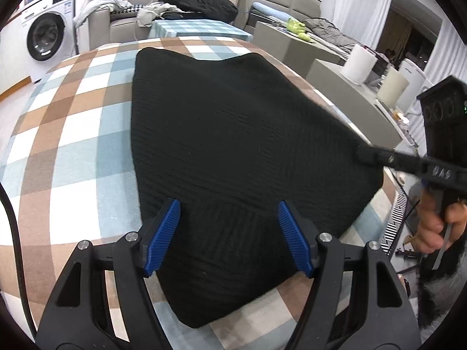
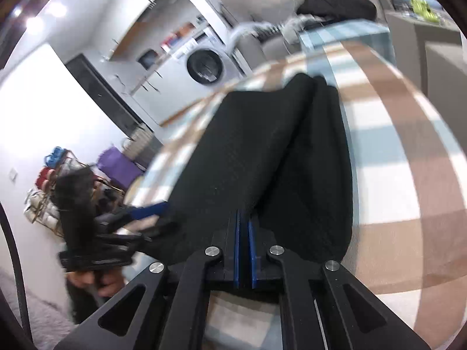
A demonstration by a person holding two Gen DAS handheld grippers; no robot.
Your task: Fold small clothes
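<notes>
A black knitted garment (image 1: 233, 134) lies flat on the checked tablecloth (image 1: 73, 134). My left gripper (image 1: 227, 213) is open, its blue pads either side of the garment's near edge, just above it. My right gripper (image 1: 363, 154) comes in from the right and pinches the garment's right edge. In the right wrist view the right gripper (image 2: 243, 218) is shut on a fold of the black garment (image 2: 262, 151), which is lifted into a ridge. The left gripper (image 2: 151, 211) shows there at the left, blurred.
A washing machine (image 1: 46, 35) stands at the back left. A sofa with a pile of dark clothes (image 1: 201, 0) is behind the table. Grey boxes with white paper rolls (image 1: 360, 62) stand to the right. A cluttered shelf rack (image 2: 49, 192) stands by the wall.
</notes>
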